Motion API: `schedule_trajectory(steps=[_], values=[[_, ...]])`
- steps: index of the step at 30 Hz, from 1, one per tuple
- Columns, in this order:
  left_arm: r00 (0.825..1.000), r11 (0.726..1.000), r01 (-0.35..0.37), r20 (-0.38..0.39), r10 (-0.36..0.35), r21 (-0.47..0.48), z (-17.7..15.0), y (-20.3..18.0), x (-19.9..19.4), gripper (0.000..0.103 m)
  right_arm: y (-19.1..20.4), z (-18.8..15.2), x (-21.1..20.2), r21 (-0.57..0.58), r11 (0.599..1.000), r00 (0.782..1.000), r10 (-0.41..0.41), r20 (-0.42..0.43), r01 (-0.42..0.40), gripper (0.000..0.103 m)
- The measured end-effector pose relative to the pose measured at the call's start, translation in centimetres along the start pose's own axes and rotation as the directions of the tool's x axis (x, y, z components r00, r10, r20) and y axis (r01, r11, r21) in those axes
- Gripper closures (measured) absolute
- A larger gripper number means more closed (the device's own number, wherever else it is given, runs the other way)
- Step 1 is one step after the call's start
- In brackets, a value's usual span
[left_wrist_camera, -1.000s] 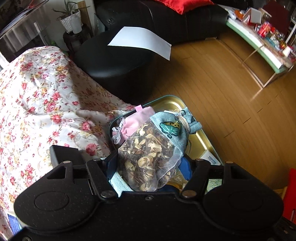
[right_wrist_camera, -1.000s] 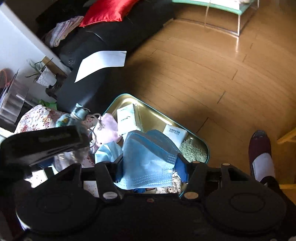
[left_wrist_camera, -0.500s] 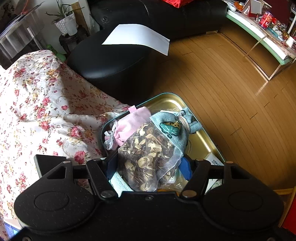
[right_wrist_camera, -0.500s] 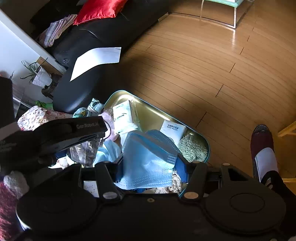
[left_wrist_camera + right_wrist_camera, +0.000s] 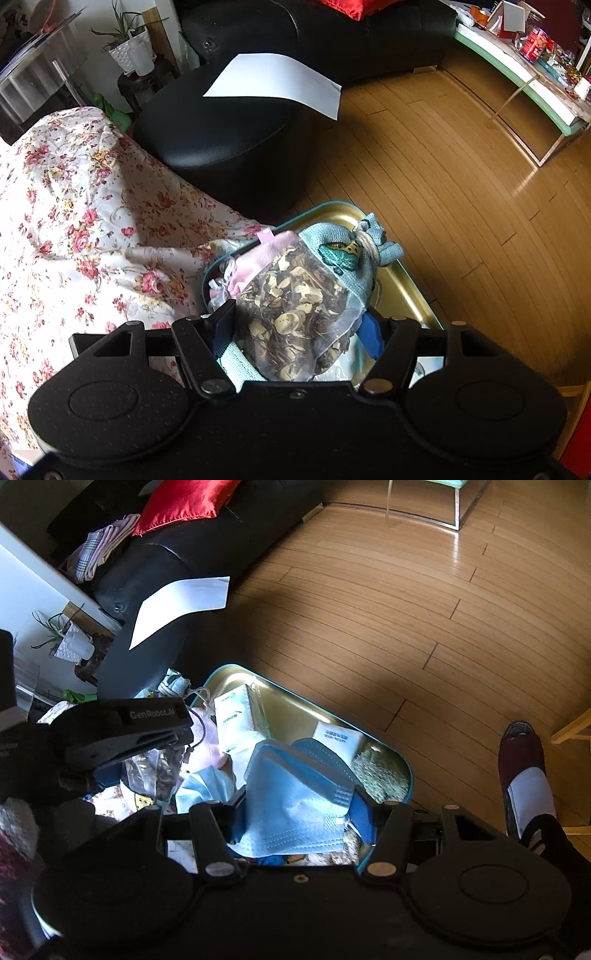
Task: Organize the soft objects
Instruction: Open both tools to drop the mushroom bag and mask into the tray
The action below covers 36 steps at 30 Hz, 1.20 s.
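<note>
Each claw is built of matte black, finely stippled plastic. On the left claw (image 5: pixel 299 325) two round raised discs are seen on a broad body, with angled link arms fastened by silver screws and blue pads (image 5: pixel 370 332) on the fingers. The same build is shown by the right claw (image 5: pixel 295 808). White lettering, "GenRobot.AI", is printed along the left claw's side. A dark red shoe (image 5: pixel 521 753) and a white sock (image 5: pixel 532 794) are worn.

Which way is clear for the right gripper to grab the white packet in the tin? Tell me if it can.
Probably not yet. The right gripper is shut on a blue mask, so it must drop that first. The white packet itself lies uncovered in the tin, just beyond the mask.
</note>
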<state>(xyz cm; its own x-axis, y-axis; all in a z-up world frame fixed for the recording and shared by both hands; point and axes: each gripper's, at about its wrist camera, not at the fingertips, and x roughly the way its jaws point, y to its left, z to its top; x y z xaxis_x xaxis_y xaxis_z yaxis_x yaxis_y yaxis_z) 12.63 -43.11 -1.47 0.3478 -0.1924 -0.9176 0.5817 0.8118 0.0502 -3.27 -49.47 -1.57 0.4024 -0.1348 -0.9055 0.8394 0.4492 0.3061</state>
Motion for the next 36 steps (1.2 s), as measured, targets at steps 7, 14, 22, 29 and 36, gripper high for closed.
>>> schedule_trajectory(steps=[7, 14, 22, 29, 36], values=[[1.000, 1.000, 0.015, -0.020, -0.015, -0.002, 0.4, 0.3, 0.7, 0.039, 1.3, 0.2, 0.0, -0.044, 0.999, 0.999, 0.017, 0.038, -0.015, 0.047], [1.000, 1.000, 0.001, -0.006, -0.001, -0.014, 0.5, 0.7, 1.0, 0.027, 1.8, 0.6, -0.2, -0.059, 0.996, 0.996, 0.067, 0.055, -0.064, 0.036], [1.000, 1.000, -0.017, 0.013, 0.018, -0.023, 0.1, 1.0, 0.2, 0.027, 2.0, 0.5, -0.8, -0.079, 0.994, 0.993, 0.081, 0.081, -0.075, 0.030], [0.999, 0.999, -0.034, 0.037, 0.036, -0.038, -1.1, 1.8, -1.4, 0.026, 2.1, 0.2, -1.1, -0.101, 0.992, 0.993, 0.078, 0.086, -0.070, 0.030], [0.995, 0.994, -0.061, 0.078, 0.068, -0.086, -2.8, 3.8, -4.1, 0.026, 1.1, 0.3, -1.5, -0.072, 0.996, 0.993, 0.060, 0.100, -0.053, 0.030]])
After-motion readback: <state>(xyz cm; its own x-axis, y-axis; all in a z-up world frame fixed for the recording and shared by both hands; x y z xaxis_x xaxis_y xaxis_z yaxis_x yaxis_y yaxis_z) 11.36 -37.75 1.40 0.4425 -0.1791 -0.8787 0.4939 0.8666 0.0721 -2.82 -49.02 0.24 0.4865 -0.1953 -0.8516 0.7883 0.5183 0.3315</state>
